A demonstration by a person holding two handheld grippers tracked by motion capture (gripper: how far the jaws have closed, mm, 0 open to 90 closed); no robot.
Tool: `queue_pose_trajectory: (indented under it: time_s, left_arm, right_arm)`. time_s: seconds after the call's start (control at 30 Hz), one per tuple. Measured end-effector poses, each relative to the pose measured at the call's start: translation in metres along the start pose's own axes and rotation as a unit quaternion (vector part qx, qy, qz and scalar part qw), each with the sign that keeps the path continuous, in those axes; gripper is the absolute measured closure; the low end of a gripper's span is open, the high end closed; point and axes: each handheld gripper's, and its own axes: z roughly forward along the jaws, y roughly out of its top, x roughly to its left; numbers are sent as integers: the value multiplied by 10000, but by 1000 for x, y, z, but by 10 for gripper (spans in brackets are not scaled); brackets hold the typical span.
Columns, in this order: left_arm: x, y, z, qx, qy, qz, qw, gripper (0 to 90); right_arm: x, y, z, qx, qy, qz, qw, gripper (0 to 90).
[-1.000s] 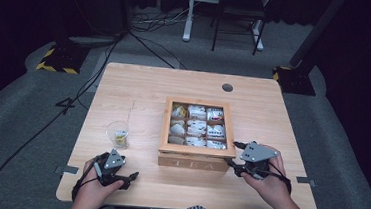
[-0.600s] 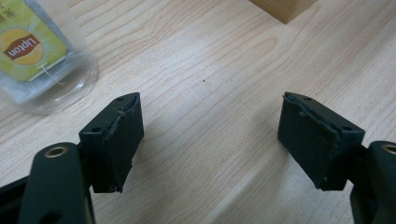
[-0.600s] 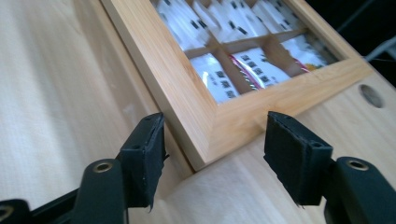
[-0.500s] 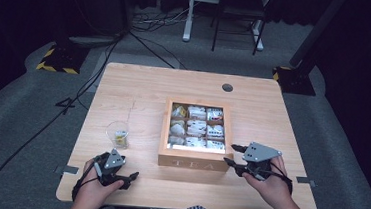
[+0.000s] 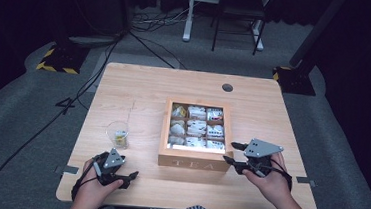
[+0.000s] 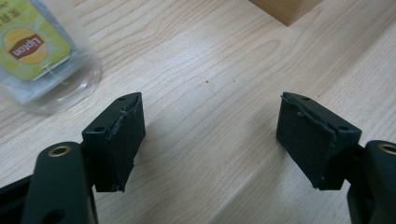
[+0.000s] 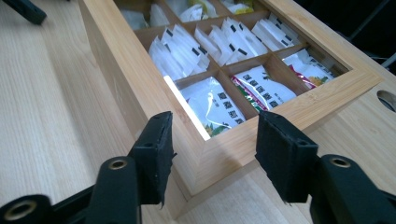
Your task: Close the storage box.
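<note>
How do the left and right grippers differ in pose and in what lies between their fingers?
The left gripper has only bare table between its wide-spread fingers; the right gripper straddles a corner of the wooden tea box, its jaws having just been opening. The left one sits near the glass cup, away from the box; the right one is at the box's near right corner. Neither grips anything.

both grippers (image 5: 129, 175) (image 5: 233, 153) low, jaws parted.

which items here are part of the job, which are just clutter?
In play:
- tea box, its near corner between the right gripper jaws, which have just been opening
- sachets under its window lid

Lying about:
- glass cup holding a Lipton bag
- left gripper, open over bare table
</note>
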Motion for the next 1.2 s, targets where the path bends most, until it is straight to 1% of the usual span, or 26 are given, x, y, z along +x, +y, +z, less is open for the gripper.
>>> queue_pose_trajectory:
  time_s: [0.03, 0.13, 0.17, 0.2, 0.23, 0.27, 0.3, 0.33, 0.4, 0.43, 0.47, 0.5, 0.57, 0.6, 0.63, 0.67, 0.7, 0.77, 0.8, 0.87, 0.9, 0.93, 1.0, 1.07, 1.17, 1.2]
  left_arm:
    - [1, 0, 0, 9, 4, -7, 10000, 241]
    - [2, -1, -1, 27, 67, 31, 10000, 241]
    - [3, -1, -2, 19, 49, -5, 10000, 241]
    - [3, -2, -2, 24, 73, -10, 10000, 241]
    - [4, -2, -3, 29, 72, -17, 10000, 241]
    - [5, -3, -3, 14, 89, -16, 10000, 241]
    - [6, -3, -4, 28, 91, -77, 9999, 241]
    - [8, -4, -4, 21, 115, -46, 9999, 241]
    - [11, -5, -6, 39, 118, -74, 9999, 241]
    - [13, -6, -6, 29, 139, -62, 9999, 240]
    - [13, -6, -6, 29, 139, -62, 9999, 240]
    - [13, -6, -7, 22, 156, -67, 9999, 240]
    - [15, -7, -7, 9, 177, -62, 9998, 239]
    - [16, -7, -8, 33, 141, -60, 9999, 240]
    - [16, -7, -8, 16, 124, -82, 9999, 239]
    - [17, -7, -8, 23, 125, -57, 9999, 239]
    - [18, -7, -8, 37, 130, -64, 9999, 237]
    - [19, -7, -8, 34, 141, -55, 9999, 237]
    - [20, -7, -8, 26, 142, -38, 9999, 237]
    - [20, -7, -8, 27, 128, -65, 9999, 236]
    - [20, -7, -8, 19, 137, -69, 9999, 234]
    - [20, -7, -8, 20, 136, -68, 9999, 233]
    - [20, -7, -7, 21, 136, -65, 9999, 232]
    - [20, -7, -7, 22, 137, -65, 9999, 232]
    - [20, -7, -7, 22, 137, -66, 9999, 232]
    - [20, -7, -7, 20, 140, -71, 9999, 232]
  right_arm:
    - [0, 0, 0, 0, 0, 0, 10000, 440]
    - [-7, -1, -3, -158, 29, 326, 9993, 392]
    - [-11, -2, -5, -212, 41, 422, 9989, 378]
    - [-19, -3, -9, -319, 15, 640, 9974, 364]
    - [-19, -3, -9, -319, 15, 640, 9974, 364]
    - [-28, -5, -14, -385, -31, 823, 9959, 352]
    - [-32, -7, -16, -413, -50, 900, 9951, 346]
    - [-32, -7, -16, -413, -50, 900, 9951, 346]
    - [-40, -10, -20, -429, -118, 1045, 9935, 333]
    - [-47, -14, -24, -426, -193, 1132, 9925, 324]
    - [-50, -16, -26, -406, -241, 1155, 9922, 318]
    - [-50, -16, -26, -406, -241, 1155, 9922, 318]
    - [-56, -20, -30, -331, -355, 1159, 9921, 309]
    - [-63, -26, -35, -252, -420, 1216, 9914, 290]
    - [-65, -28, -36, -213, -442, 1232, 9912, 280]
    - [-65, -28, -36, -213, -442, 1232, 9912, 280]
    - [-71, -34, -39, -134, -518, 1284, 9903, 273]
    - [-73, -37, -41, -99, -541, 1325, 9897, 265]
    - [-78, -44, -43, -42, -588, 1407, 9883, 258]
    - [-80, -47, -44, -15, -630, 1440, 9876, 257]
    - [-83, -54, -46, 27, -736, 1488, 9861, 255]
    - [-84, -57, -46, 39, -773, 1540, 9850, 254]
    - [-86, -61, -47, 44, -800, 1570, 9843, 251]
    - [-90, -73, -48, 90, -886, 1684, 9817, 239]
    - [-95, -85, -48, 142, -867, 1831, 9792, 232]
    - [-96, -89, -48, 137, -886, 1907, 9775, 231]
